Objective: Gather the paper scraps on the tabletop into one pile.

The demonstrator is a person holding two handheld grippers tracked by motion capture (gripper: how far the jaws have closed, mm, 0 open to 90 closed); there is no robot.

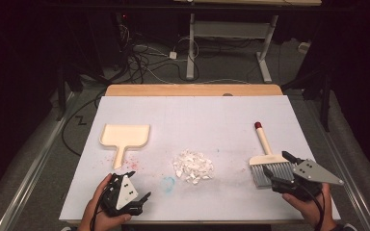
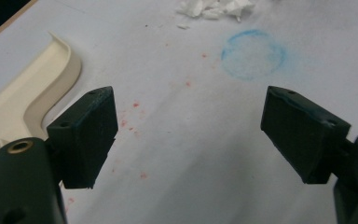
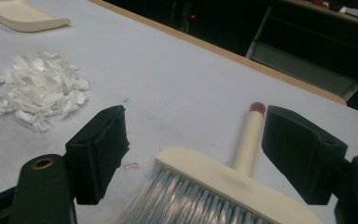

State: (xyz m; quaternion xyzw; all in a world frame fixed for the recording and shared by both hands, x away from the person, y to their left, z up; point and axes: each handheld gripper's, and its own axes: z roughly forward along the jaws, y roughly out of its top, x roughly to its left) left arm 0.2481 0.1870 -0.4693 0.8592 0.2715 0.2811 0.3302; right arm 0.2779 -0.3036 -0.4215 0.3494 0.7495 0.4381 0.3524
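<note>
I have the right gripper at the lower right of the high view, jaws spread wide and holding nothing, hanging just over the brush. In the right gripper view the bristles sit at the bottom centre between my jaws and the handle runs away toward the upper right, ending in a red tip. To take it well, I judge I should push forward past the bristles and close on the handle near the head, square across it, so the brush won't swivel when I sweep.

The left gripper is at the lower left of the high view, also released and empty, near the dustpan, whose handle points back toward it. In the left gripper view the dustpan's rim lies at the left edge, beside the left jaw.

The paper scraps lie piled at centre, between the two tools. Red specks and a blue ring mark the mat. Nothing blocks either reach; the one risk I see is clamping bristles instead of handle.
</note>
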